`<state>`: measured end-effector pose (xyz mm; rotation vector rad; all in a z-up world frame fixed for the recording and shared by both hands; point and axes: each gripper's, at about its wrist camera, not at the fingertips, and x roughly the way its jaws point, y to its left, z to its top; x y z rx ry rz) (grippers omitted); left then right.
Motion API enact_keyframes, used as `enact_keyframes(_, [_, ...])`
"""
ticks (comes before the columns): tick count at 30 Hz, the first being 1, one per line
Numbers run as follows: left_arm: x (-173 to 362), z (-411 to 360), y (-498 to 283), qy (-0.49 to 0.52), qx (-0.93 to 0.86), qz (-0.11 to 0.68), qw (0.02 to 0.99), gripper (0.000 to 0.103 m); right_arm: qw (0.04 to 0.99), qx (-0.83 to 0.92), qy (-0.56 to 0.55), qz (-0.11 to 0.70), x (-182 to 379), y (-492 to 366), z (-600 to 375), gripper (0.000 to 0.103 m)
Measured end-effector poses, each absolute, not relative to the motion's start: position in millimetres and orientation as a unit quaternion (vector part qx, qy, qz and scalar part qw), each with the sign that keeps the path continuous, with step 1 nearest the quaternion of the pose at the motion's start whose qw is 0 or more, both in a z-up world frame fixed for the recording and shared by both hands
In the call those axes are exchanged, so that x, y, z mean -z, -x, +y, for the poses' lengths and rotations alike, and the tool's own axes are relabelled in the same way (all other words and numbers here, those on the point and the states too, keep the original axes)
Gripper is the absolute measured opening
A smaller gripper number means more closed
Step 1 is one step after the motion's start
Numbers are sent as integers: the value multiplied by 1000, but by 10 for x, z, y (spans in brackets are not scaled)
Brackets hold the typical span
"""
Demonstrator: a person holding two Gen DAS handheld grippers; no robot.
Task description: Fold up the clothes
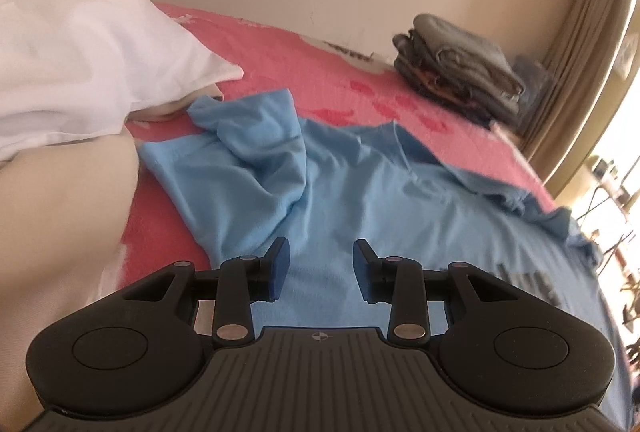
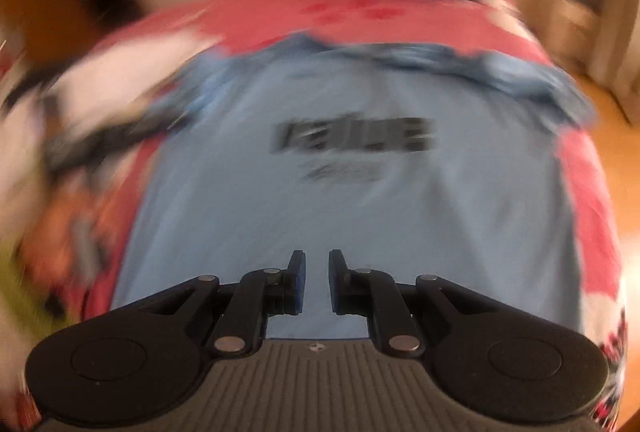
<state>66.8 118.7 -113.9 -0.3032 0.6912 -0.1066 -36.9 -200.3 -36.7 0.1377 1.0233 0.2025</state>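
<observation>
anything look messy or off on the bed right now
The blue t-shirt lies spread on the pink bedspread, but its left sleeve is bunched and twisted near the white pillow. The folded pile looks tidy.

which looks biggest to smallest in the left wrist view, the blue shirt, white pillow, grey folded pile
1. blue shirt
2. white pillow
3. grey folded pile

The pile lies farthest from the camera, so its true size is unsure.

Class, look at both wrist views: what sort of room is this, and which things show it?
Most likely a bedroom. A bed with a pink bedspread fills the view, a white pillow lies at one end, and a stack of folded grey clothes sits by the wall. A light blue T-shirt lies spread out for folding.
</observation>
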Motion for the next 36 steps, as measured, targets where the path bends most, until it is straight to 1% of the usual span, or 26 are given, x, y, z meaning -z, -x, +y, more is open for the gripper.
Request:
enact_keyframes(3, [1178,1138,-692,132,41,347,928,35,876,-88,-64,471,426,50,-2231,13])
enact_keyframes(8, [1242,1091,-726,107,15,361,926,35,897,-125,1,424,609,-729,-2305,13])
enact_keyframes(14, [1292,970,-671,63,-6,356,932,35,890,-141,24,433,1149,-1615,-2297,13])
enact_keyframes(18, [1306,938,-649,48,-12,354,934,36,916,-108,32,384,1235,-2092,-2514,12])
enact_keyframes(20, [1311,935,-644,44,-14,352,935,36,923,-74,-1,376,1236,-2340,-2743,13])
enact_keyframes(24, [1325,891,-650,36,-20,349,936,37,923,-56,-75,372,1115,-2448,-3104,13])
enact_keyframes(33, [1314,882,-645,32,-22,351,936,37,892,-139,-49,428,1252,-2548,-2793,13])
enact_keyframes(36, [1318,876,-637,31,-22,351,936,37,907,-102,-47,407,1264,-2695,-2798,11])
